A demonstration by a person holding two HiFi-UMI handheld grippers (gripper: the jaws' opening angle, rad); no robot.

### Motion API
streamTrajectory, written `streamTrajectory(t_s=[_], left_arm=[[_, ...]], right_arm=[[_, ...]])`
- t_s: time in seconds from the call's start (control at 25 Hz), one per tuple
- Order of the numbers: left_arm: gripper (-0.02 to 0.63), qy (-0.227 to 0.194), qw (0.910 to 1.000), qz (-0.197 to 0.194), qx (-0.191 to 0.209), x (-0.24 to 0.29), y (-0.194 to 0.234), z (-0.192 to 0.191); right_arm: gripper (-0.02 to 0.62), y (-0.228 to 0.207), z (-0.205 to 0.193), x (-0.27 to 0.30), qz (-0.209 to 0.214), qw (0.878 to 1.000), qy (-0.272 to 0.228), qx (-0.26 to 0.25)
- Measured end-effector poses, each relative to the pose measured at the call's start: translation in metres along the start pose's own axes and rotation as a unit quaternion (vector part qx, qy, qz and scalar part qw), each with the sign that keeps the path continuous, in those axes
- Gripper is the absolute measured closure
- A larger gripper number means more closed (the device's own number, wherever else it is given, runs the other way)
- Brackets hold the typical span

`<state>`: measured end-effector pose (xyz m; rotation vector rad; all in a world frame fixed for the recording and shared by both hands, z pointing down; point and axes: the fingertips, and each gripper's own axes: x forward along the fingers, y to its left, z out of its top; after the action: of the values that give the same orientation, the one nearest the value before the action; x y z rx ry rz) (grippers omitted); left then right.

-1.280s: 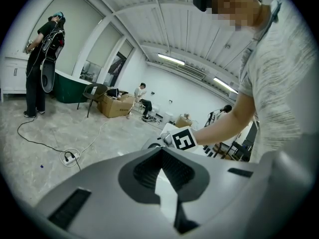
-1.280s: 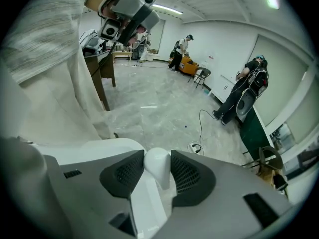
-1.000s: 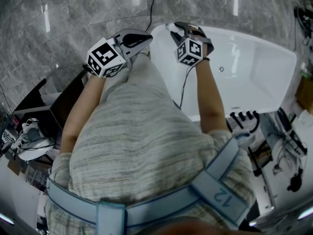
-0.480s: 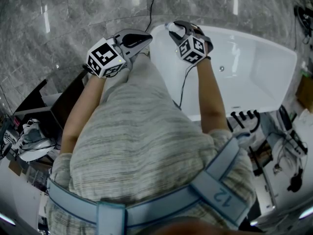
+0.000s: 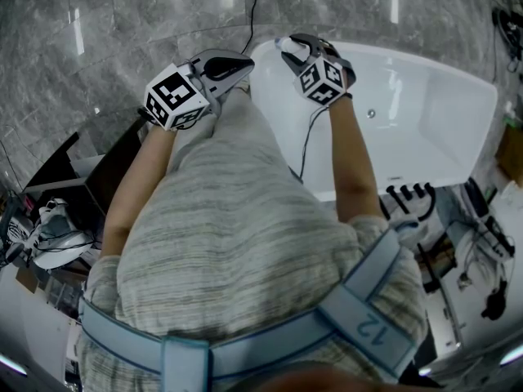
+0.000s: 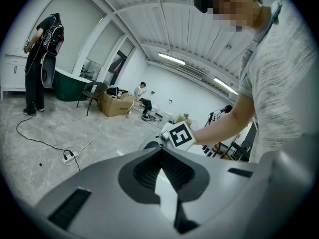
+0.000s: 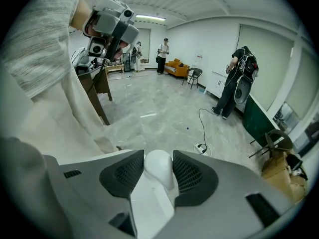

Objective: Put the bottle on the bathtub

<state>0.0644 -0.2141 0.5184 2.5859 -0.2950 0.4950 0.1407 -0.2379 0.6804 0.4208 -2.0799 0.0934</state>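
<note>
Barely moved over the last second: nudged the right gripper (image 5: 296,46) a touch up toward the bathtub's (image 5: 409,53) corner and rolled its marker cube slightly, then held static for the last half second. Still pinching the white bottle (image 7: 159,169) by its rounded end between the ribbed pads. Reads as hovering over the corner rim, release not begun; can't tell whether it's touching down. Keeping the left gripper (image 5: 234,64) pressed together on nothing, just beside the tub's outer edge. Closest in, worth watching the black cable (image 5: 306,149) dangling from the right gripper along the near rim. Black faucet set (image 5: 409,196) well apart, no obstacle. Nothing seen on the rim at the corner. Beyond, only grey marble tiles (image 5: 122,23) and another cable (image 5: 259,2).
</note>
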Motion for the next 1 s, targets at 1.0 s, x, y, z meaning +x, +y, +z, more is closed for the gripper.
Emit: streamTrajectory(t_s=[1.0], left_arm=[[0.601,-0.005,0.9999,-0.015,-0.002,0.009,0.003,0.005]], right_arm=[[0.416,-0.020,0.019,-0.046,-0.044,0.996,-0.047,0.060]])
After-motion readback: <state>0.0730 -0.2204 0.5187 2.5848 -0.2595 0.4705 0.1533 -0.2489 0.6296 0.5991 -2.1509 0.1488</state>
